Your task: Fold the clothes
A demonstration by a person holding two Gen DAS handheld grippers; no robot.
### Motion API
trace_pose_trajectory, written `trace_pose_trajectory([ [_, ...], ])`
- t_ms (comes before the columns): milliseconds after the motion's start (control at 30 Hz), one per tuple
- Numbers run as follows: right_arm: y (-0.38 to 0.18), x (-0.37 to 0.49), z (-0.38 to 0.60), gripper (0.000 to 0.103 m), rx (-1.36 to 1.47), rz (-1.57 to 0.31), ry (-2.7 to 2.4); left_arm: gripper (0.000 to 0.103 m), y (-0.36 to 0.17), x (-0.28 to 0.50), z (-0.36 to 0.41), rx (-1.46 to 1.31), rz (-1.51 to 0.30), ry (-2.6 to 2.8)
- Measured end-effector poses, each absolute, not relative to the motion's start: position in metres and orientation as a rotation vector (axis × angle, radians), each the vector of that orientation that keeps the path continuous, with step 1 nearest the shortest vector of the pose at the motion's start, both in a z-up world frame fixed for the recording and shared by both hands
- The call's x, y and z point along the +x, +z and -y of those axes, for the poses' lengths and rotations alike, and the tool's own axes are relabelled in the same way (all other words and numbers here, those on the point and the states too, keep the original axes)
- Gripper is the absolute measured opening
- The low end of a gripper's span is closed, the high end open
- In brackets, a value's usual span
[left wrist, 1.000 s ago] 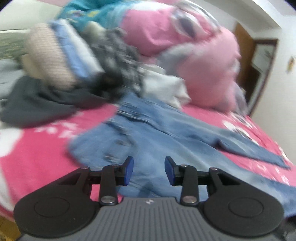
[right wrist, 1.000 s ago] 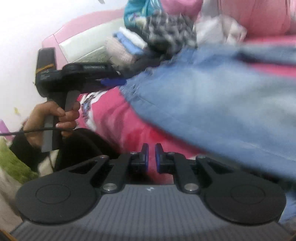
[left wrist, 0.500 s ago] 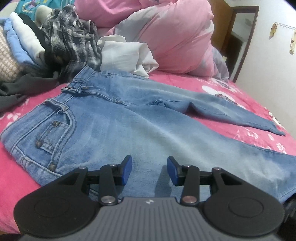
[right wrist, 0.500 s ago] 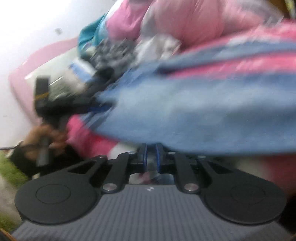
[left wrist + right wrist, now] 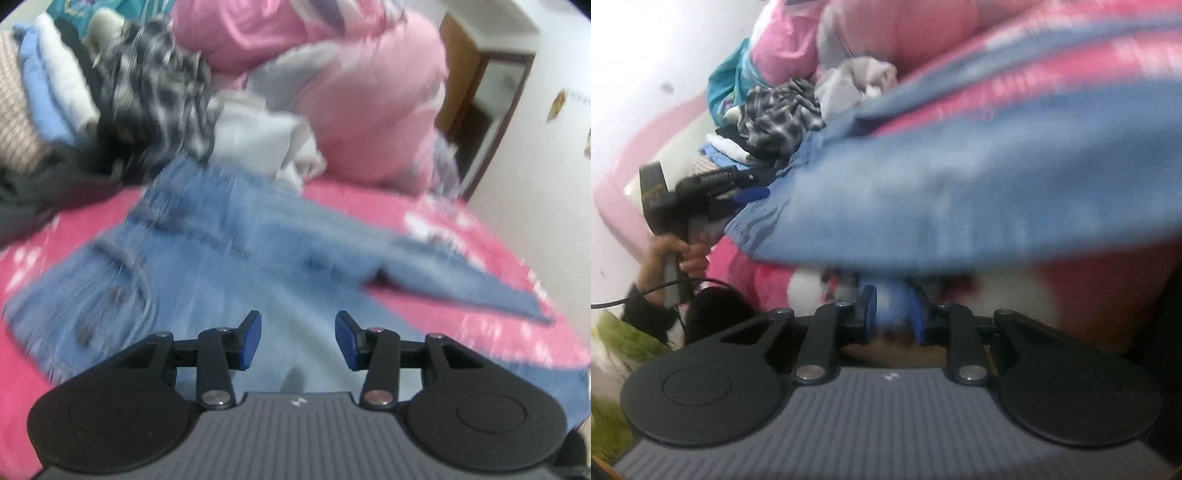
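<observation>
Light-blue jeans (image 5: 229, 258), seemingly checked shirt (image 5: 155, 88).

Left claw (image 5: 298, 340) jaws apart and just opening, nothing between, right claw (image 5: 894, 312) jaws just parting

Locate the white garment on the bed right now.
Left wrist view, upper centre: the white garment lies bunched between the plaid shirt and the pink pillow, at the jeans' waistband.

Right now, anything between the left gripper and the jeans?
Nothing visible. The left gripper hangs just above the jeans, jaws apart with only denim showing in the gap. The jaws have just been opening. The clothes pile and white garment lie beyond the waistband, out of the path.
</observation>
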State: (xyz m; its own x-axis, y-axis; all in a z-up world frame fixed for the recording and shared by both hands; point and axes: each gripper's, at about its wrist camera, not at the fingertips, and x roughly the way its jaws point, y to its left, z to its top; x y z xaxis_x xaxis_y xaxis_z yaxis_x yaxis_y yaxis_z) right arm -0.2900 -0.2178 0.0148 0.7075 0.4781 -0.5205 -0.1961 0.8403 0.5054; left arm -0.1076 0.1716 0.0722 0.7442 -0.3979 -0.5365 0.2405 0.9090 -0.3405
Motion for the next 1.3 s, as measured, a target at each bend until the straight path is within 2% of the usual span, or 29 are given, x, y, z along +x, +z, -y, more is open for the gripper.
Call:
trace_pose_trajectory([
  [167,0.095,-0.212,0.215,0.02,0.31,-0.558,0.457,0.05,0.077,-0.053,-0.147,-0.252,-0.627,-0.371],
  [333,0.131,-0.096,0.183,0.025,0.234,-0.591,0.571,0.049,0.054,0.007,-0.128,-0.224,-0.669,-0.37],
  [433,0.13,-0.017,0.153,0.031,0.164,-0.639,0.586,0.047,0.034,0.029,-0.132,-0.235,-0.712,-0.337],
  [533,0.11,0.05,0.119,0.045,0.086,-0.701,0.619,0.045,0.028,0.037,-0.154,-0.315,-0.71,-0.322],
  [700,0.077,0.132,0.05,0.05,-0.13,-0.737,0.715,0.045,0.03,0.046,-0.177,-0.32,-0.672,-0.274],
  [767,0.066,0.148,0.026,0.053,-0.227,-0.737,0.754,0.041,0.023,0.053,-0.183,-0.329,-0.707,-0.268],
  [900,0.049,0.177,-0.009,0.053,-0.363,-0.771,0.776,0.034,0.016,0.059,-0.193,-0.347,-0.711,-0.26],
  [1033,0.036,0.196,-0.02,0.054,-0.386,-0.828,0.763,0.01,0.008,0.068,-0.209,-0.417,-0.731,-0.236],
  [1200,0.028,0.197,-0.031,0.05,-0.379,-0.863,0.763,0.005,0.004,0.071,-0.214,-0.431,-0.736,-0.225],
  [1267,0.029,0.195,-0.034,0.035,-0.378,-0.874,0.769,0.004,0.005,0.072,-0.21,-0.403,-0.732,-0.215],
  [1300,0.03,0.194,-0.035,0.032,-0.371,-0.885,0.775,0.004,0.005,0.073,-0.208,-0.39,-0.73,-0.211],
])
